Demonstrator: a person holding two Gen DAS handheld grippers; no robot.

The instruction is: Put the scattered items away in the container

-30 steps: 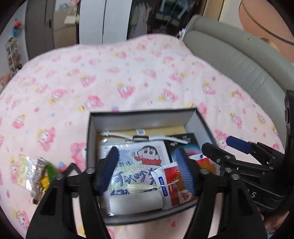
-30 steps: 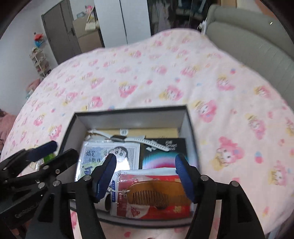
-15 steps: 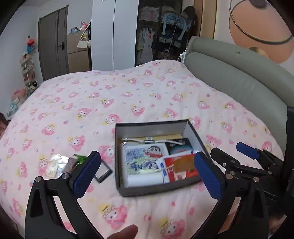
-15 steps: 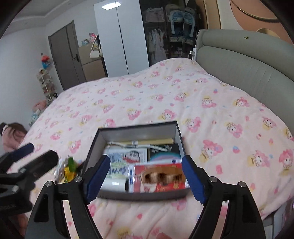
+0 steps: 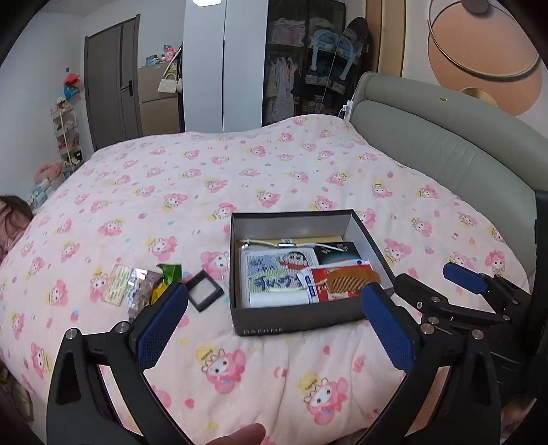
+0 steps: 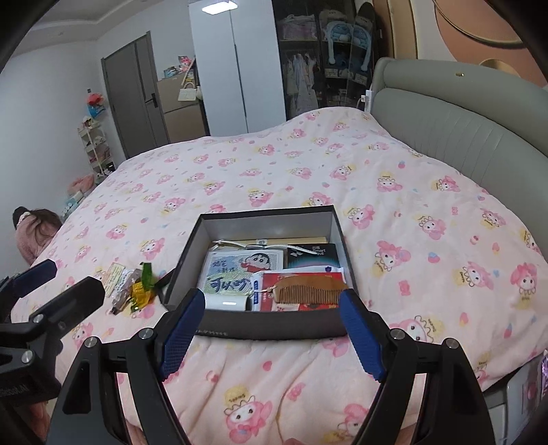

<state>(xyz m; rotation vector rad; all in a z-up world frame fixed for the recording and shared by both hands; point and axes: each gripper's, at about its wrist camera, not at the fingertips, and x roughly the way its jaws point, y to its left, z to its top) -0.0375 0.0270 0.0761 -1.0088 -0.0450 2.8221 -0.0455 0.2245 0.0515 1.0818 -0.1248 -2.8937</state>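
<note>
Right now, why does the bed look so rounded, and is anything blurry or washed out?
Left wrist view: the fisheye lens bows the bed and headboard, with dark corners; the box is sharp. Right wrist view: same bulge; the ceiling light glares white, the gripper fingers look oversized.

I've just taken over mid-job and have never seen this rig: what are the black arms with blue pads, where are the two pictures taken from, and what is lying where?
They are two hand-held grippers, each with its own camera looking along its fingers. One view shows the left gripper, the other the right gripper; both are open and hold nothing. On the pink bedspread sits an open dark box containing a wooden comb, a cartoon packet and more. Left of the box, outside it, lie snack wrappers and a small black-framed square.
</note>
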